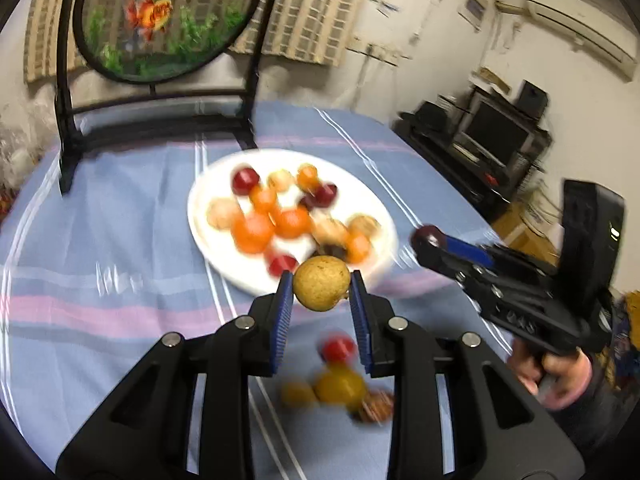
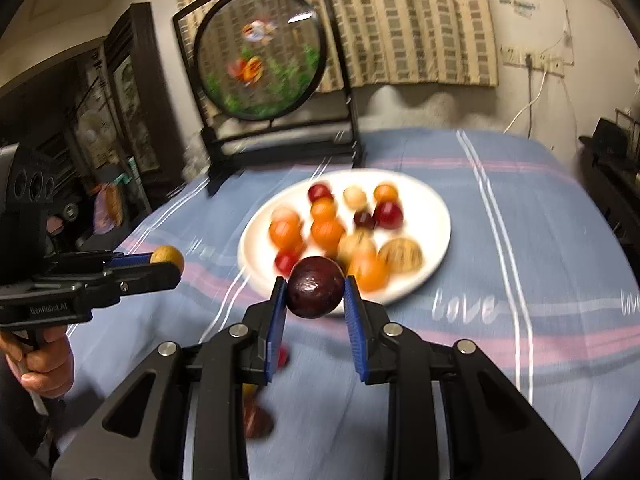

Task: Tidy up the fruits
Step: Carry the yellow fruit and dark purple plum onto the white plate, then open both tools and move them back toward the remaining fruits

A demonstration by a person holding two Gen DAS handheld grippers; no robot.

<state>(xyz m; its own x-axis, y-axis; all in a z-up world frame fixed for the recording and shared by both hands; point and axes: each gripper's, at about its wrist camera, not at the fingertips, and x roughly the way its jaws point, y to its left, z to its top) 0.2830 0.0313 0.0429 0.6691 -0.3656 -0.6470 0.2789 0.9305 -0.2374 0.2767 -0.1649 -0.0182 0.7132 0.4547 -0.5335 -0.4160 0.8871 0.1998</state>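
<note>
Tan round fruit [image 1: 321, 283] clamped in left gripper [image 1: 322, 285]; dark plum [image 2: 315, 287] clamped in right gripper [image 2: 315, 288]. White plate [image 1: 224, 256] lies just ahead, frame centre, nearer left gripper.

White round plate [image 2: 434, 216] of mixed small fruits [image 2: 326, 232] mid-table on striped blue cloth [image 2: 540, 240] — black-framed round fish screen [image 2: 260, 52] behind; loose fruits [image 1: 340, 388] lie nearer, before the plate.
</note>
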